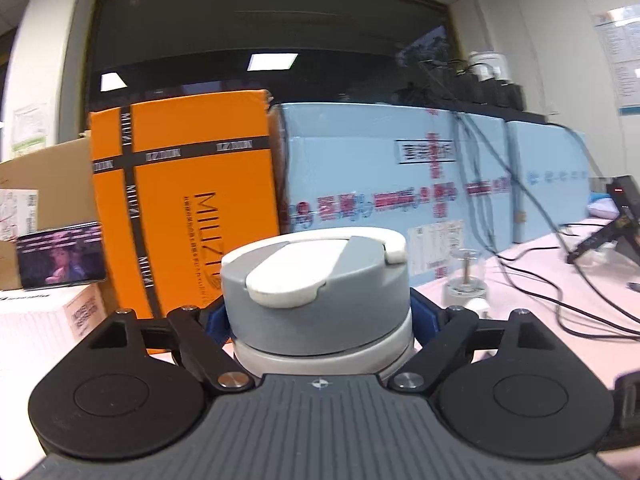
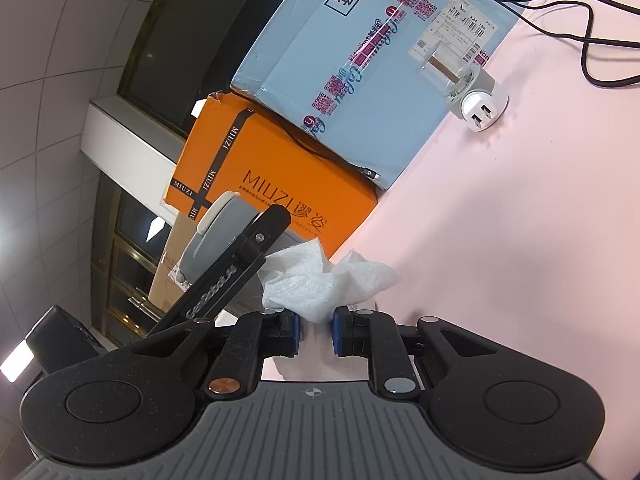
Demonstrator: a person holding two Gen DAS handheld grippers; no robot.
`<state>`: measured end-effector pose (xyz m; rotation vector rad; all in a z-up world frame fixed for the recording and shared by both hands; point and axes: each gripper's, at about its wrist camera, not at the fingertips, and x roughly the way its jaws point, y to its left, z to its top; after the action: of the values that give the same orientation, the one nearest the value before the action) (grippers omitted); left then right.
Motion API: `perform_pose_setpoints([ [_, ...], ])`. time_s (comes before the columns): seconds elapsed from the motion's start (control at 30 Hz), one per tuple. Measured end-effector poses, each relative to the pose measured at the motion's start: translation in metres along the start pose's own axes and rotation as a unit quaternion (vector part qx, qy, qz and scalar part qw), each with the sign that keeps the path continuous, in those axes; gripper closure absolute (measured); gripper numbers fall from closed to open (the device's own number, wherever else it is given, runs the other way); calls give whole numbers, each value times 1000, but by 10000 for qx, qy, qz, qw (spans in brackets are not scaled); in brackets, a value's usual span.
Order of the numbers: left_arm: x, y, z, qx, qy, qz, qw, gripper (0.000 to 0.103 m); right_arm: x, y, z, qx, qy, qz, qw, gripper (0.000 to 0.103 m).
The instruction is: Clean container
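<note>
Your left gripper (image 1: 320,316) is clamped on a round white container with a grey-and-white flip lid (image 1: 316,280), its blue pads pressing both sides just below the lid. Your right gripper (image 2: 316,326) pinches a crumpled white wipe (image 2: 320,284) between its blue pads, the cloth bunched just beside the container (image 2: 218,236). Both are held above the pale pink table (image 2: 500,240). Behind the container stands an orange cardboard box with black straps (image 1: 180,200); right of the orange box sits a large pale blue carton (image 1: 400,176), with black cables (image 1: 532,200) trailing beyond the carton.
</note>
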<state>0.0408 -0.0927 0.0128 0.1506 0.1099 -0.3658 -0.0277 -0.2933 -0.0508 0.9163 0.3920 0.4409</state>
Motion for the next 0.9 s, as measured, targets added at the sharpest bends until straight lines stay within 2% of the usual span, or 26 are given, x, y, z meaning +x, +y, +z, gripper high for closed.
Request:
perform_pose_setpoints([
  [0.17, 0, 22, 0, 99, -30, -886, 9960, 21, 3, -1, 3, -25, 12, 5, 10000, 88],
  [0.23, 2, 26, 0, 55, 14, -1026, 9947, 21, 5, -2, 5, -37, 22, -6, 10000, 88],
  [0.4, 0, 26, -2, -39, -76, -1038, 9946, 19, 8, 2, 4, -139, 114, -85, 9998, 88],
  [0.5, -3, 26, -1, -77, -167, -995, 9949, 8, 8, 9, 8, -214, 237, 0, 9995, 88],
  [0.63, -7, 31, 2, -245, -301, -979, 9944, 5, 2, 24, 23, -555, 199, -49, 9983, 88],
  [0.67, -8, 33, 2, -292, -319, -989, 9942, 0, 1, 28, 28, -685, 178, -79, 9975, 88],
  [0.9, -19, 39, 6, -489, -599, -977, 9922, 0, -3, 45, 50, -1473, 217, -97, 9888, 88],
])
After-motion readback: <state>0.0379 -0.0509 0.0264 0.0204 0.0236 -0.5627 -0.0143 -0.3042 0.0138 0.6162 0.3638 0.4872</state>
